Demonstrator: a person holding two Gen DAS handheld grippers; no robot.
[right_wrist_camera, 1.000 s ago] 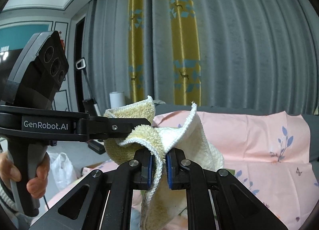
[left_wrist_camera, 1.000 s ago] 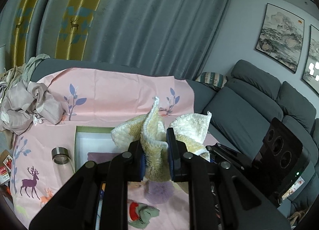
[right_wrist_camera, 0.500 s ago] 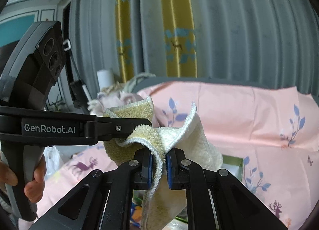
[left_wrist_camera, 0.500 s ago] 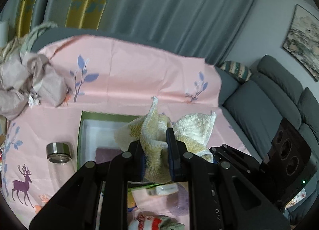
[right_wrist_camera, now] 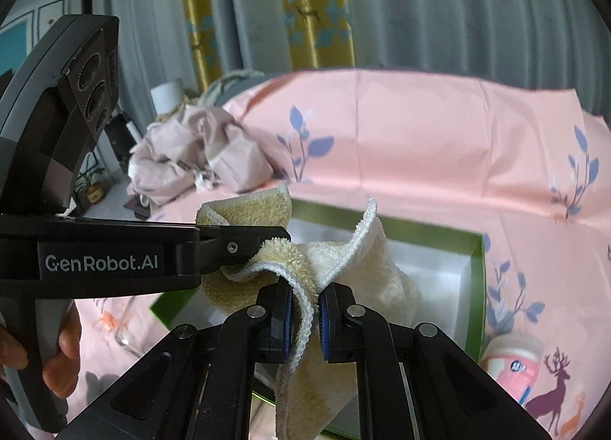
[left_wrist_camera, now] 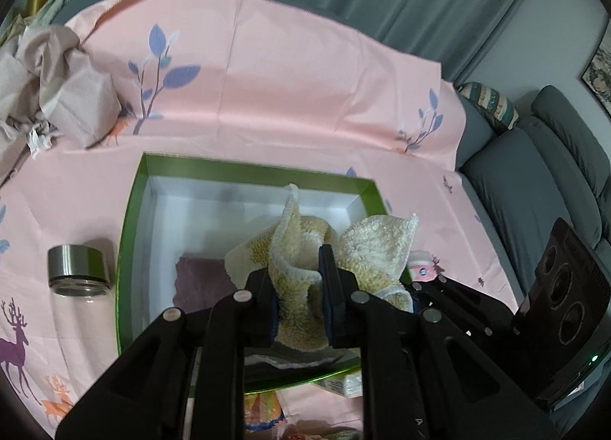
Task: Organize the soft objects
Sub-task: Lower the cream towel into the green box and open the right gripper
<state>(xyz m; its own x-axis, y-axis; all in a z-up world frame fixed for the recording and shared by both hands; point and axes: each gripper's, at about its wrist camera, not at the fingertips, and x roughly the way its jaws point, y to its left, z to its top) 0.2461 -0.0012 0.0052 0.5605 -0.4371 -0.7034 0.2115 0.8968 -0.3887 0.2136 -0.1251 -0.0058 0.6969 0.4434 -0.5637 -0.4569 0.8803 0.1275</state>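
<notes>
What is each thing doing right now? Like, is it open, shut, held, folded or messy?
Yellow towel: bunched, held over the box.
Green box: open, lid off.
Left gripper: jaws opening, towel between.
Right gripper: shut on towel.
Purple cloth: flat in box.
Bottle: lying down, capped.

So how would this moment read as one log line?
left hand-held gripper: opening, towel between | right hand-held gripper: shut on towel | towel over box

A bottle (left_wrist_camera: pixel 78 289) lies left of the box (left_wrist_camera: pixel 131 218); a towel (left_wrist_camera: pixel 301 249) hangs over it.

Purple cloth (left_wrist_camera: pixel 198 279) half hidden by towel (left_wrist_camera: pixel 301 245) — bottle (left_wrist_camera: pixel 78 268) cut off (lower body).
</notes>
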